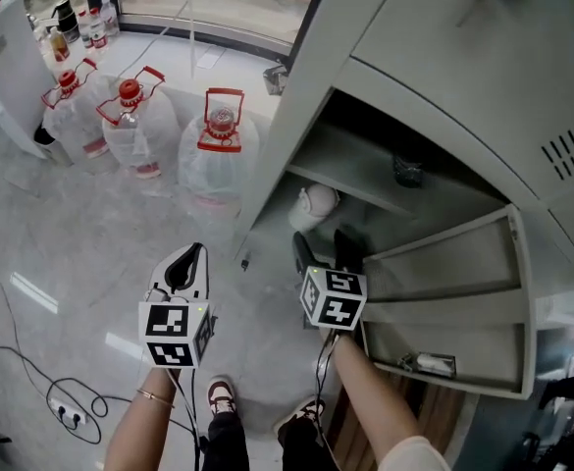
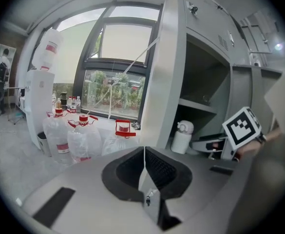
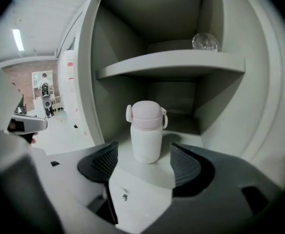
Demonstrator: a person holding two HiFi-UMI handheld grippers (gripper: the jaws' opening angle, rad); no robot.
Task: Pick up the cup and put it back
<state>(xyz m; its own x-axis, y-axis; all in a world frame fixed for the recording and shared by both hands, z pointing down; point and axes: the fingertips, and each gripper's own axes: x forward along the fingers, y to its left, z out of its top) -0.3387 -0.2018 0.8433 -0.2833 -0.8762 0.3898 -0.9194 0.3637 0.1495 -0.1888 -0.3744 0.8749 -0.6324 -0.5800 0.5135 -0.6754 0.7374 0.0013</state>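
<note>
One cup (image 3: pixel 146 130) stands on the cabinet shelf (image 3: pixel 188 131), just ahead of the right gripper's (image 3: pixel 143 152) parted fingers (image 3: pixel 101 162), untouched; the left gripper's (image 2: pixel 144 152) fingers (image 2: pixel 159 168) are together.

Three cameras around one open grey metal cabinet (image 1: pixel 443 86)

The head camera looks steeply down from above the person and well back, taking in both tools, the pale glossy floor (image 1: pixel 90 253) and the cabinet's shelves. The camera on the left tool (image 1: pixel 186 263) sits low and faces across the room toward the window (image 2: pixel 115 84), with the clear plastic water jugs with red caps (image 2: pixel 79 135) ahead and the cabinet to its right. The camera on the right tool (image 1: pixel 323 248) looks straight into the cabinet's lower compartment from close by. All three views share the white cylindrical cup with a pale pink lid (image 3: pixel 146 133). The head and left views also share the jugs and the right tool.
</note>
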